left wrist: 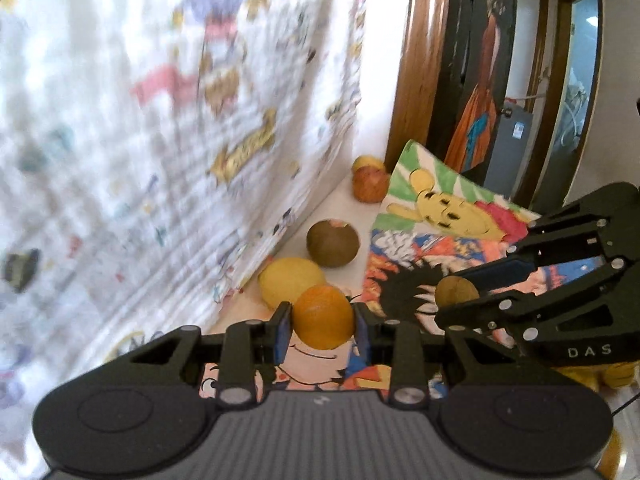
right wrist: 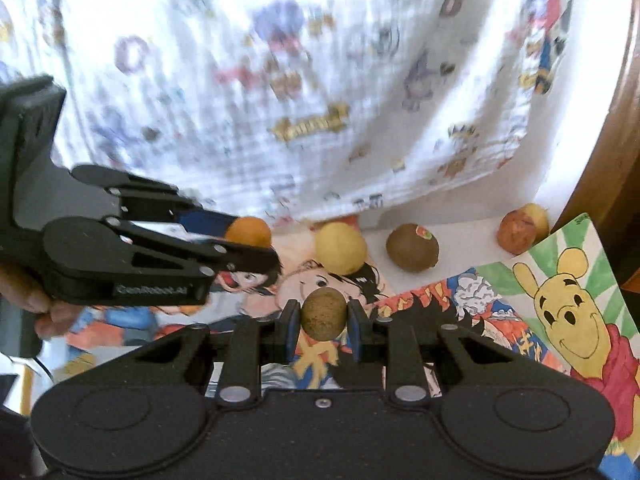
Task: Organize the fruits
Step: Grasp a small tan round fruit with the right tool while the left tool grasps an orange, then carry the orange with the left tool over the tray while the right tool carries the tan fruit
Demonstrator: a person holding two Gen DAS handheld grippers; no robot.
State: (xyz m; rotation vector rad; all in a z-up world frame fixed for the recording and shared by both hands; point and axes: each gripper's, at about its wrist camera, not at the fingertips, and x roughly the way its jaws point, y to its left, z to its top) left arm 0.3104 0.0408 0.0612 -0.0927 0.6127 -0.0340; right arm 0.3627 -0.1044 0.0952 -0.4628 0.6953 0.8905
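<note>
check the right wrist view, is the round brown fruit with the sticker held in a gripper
No, the round brown stickered fruit lies free on the white surface, beyond both grippers.

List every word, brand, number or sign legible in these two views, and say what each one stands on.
"DAS": white letters on the body of the right hand-held gripper.
"CenRobot.AI": on the side of the left hand-held gripper, slightly blurred.
Gold lettering on the printed cloth: too blurred to read.
Round sticker on the brown fruit: too small to read.
Small green mark at the corner of the bear drawing: unreadable.
</note>
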